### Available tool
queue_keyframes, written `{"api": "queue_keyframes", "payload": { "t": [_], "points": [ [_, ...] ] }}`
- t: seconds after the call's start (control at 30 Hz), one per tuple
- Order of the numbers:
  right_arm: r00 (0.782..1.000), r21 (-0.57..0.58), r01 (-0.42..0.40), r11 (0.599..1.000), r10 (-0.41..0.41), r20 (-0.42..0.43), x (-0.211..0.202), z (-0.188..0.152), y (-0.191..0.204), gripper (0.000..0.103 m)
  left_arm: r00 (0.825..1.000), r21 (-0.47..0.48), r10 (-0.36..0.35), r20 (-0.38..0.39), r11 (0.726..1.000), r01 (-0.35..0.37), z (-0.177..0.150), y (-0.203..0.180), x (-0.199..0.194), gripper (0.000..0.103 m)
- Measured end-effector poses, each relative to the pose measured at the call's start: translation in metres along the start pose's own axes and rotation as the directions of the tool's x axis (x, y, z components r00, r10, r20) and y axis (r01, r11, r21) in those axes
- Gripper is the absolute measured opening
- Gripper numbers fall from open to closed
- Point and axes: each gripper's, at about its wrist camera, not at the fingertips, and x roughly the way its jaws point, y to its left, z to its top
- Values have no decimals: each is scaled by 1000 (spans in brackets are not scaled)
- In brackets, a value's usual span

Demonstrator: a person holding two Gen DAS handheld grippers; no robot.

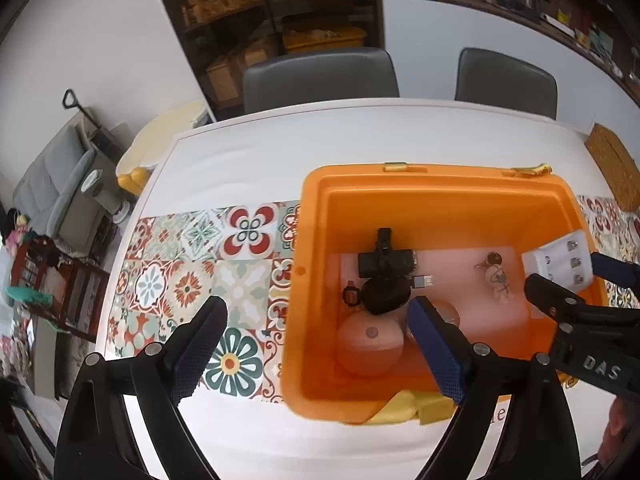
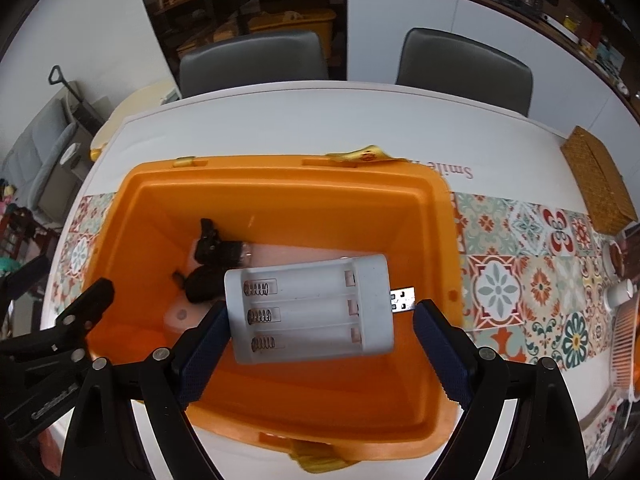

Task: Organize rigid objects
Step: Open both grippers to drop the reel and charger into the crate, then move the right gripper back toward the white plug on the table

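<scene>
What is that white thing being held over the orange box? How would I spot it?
Find the big orange bin on the white table with its patterned tile runner. Just above the bin's open top, the right gripper holds a white battery charger between its blue-padded fingers. Unlike the dark gadgets lying on the bin's floor, it is white, has three empty battery slots with coil springs, and a metal USB plug sticking out.

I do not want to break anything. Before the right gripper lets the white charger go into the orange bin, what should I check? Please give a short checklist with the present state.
1. The right gripper grips the battery charger at both ends: ok.
2. The battery charger hangs over the opening of the orange bin: ok.
3. Bin floor straight below the battery charger is free: cannot tell, the charger hides it.
4. The left gripper is open and empty: ok.
5. The left gripper is apart from the battery charger: ok.
</scene>
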Motion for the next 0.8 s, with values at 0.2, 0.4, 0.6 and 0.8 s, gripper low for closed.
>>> {"api": "queue_keyframes", "payload": {
  "t": [0.2,0.4,0.6,0.8],
  "points": [
    [1000,-14,-4,1000,4,-28,10,-3,8,92,1000,-63,1,5,998,-1,-12,11,-5,93],
    [1000,-21,22,1000,-22,-14,15,-10,11,97,1000,-83,-6,0,997,6,-24,14,-5,93],
    [999,-23,45,999,-44,15,5,-17,14,97,1000,-94,-29,4,995,29,-34,20,-10,93],
    [997,2,43,999,-43,65,-23,-37,20,97,998,-96,-65,16,993,66,-51,31,-24,93]
  ]
}}
